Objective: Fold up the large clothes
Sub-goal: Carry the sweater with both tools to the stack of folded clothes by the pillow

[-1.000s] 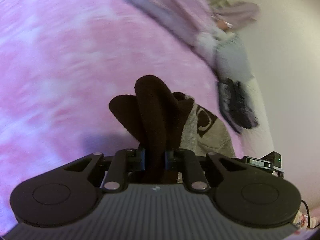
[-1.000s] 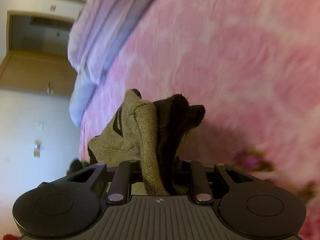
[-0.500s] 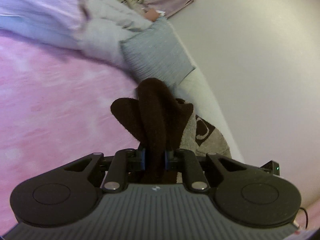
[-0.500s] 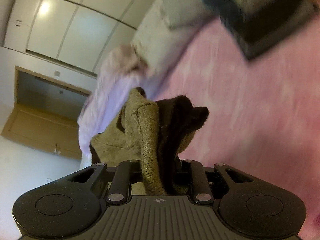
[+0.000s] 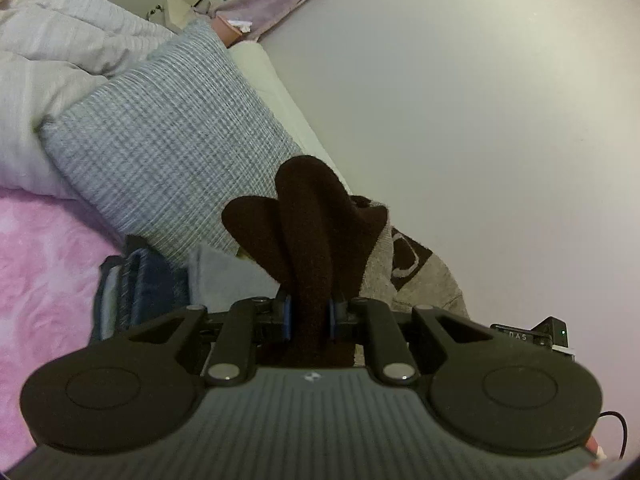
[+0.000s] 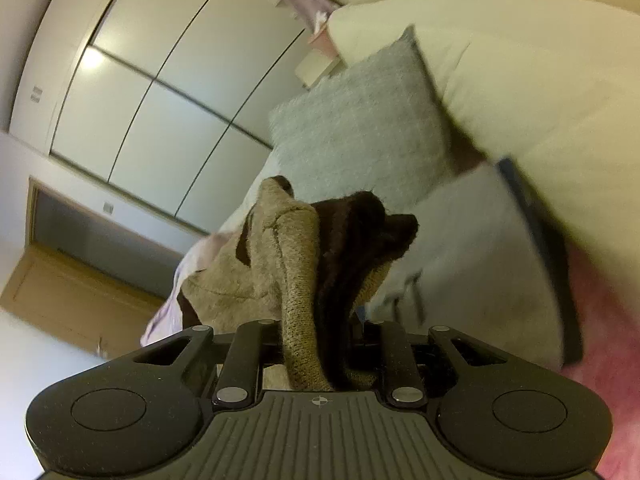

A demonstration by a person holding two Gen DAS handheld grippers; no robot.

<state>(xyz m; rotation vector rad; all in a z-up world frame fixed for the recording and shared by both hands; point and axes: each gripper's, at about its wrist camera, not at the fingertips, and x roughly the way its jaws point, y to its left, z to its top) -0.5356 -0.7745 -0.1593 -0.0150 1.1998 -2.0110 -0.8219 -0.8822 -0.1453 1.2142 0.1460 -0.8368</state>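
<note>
Left wrist view: a bunched fold of the dark brown and tan knitted garment (image 5: 308, 240) is clamped by the left gripper (image 5: 310, 316), held above the pink fleece bedspread (image 5: 44, 264) near a grey ribbed pillow (image 5: 168, 148). In the right wrist view, another fold of the garment (image 6: 304, 280) is clenched by the right gripper (image 6: 316, 344).

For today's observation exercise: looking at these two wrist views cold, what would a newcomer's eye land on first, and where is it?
First, the brown and beige garment bunched upright in the middle of each view, clamped in the left tongs and the right tongs. Behind it, a grey ribbed pillow leans on the pink bedspread. White wardrobe doors fill the upper left of the right view.
</note>
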